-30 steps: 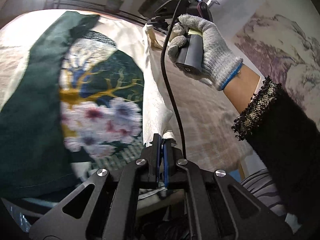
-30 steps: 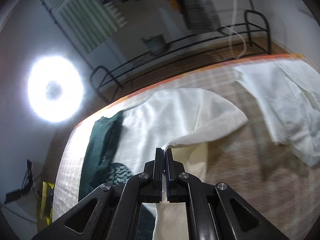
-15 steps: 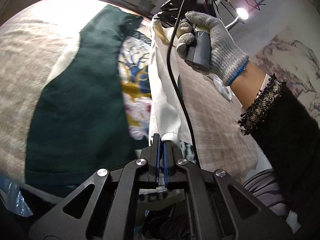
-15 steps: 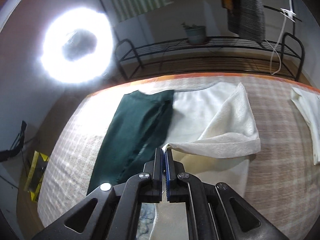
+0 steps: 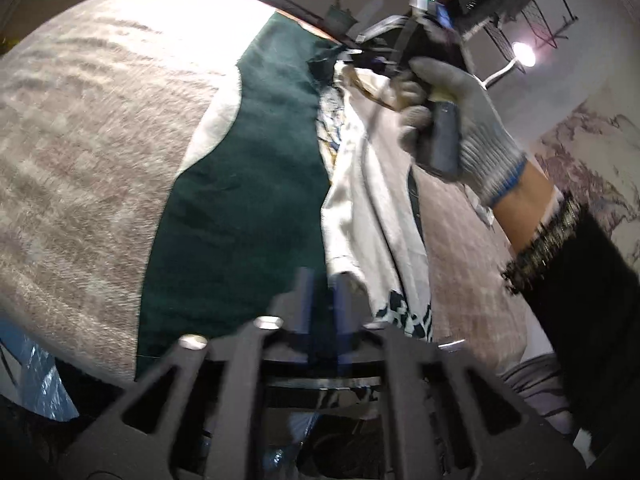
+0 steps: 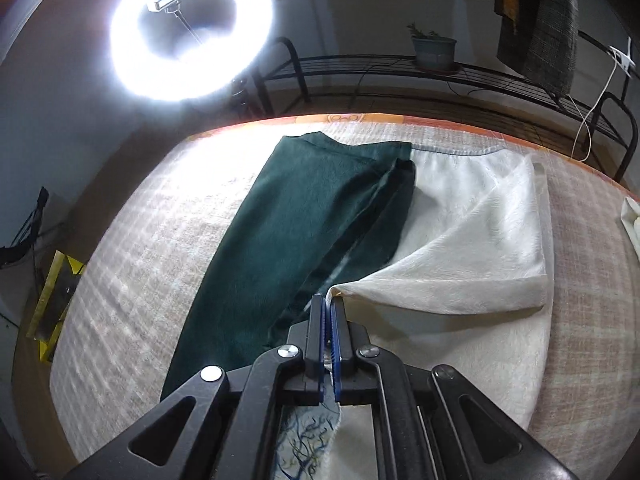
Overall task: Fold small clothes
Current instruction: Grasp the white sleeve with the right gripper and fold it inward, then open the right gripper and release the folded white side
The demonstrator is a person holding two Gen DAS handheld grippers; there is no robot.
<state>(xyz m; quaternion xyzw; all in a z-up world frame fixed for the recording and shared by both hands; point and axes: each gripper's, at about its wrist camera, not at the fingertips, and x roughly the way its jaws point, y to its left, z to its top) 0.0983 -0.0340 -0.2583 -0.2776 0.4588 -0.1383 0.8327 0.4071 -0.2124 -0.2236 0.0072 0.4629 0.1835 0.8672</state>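
A small garment, half dark green and half cream white with a tree print, lies on a woven beige cover. My left gripper hovers over its near edge with its jaws opening. The white hem corner sits beside the right finger, and nothing is pinched between the pads. A gloved hand holds the other gripper at the garment's far end. In the right wrist view my right gripper is shut on the corner of the white flap, which is folded toward the green side.
A lit ring light stands beyond the cover's far edge. Behind it a black metal rack carries a plant pot. Dark clothes hang at the top right. Another white cloth lies at the right edge.
Both grippers have carried the white edge sideways over the print toward the green side. The left gripper's jaws have parted and the hem corner has left them. The right stays clamped.
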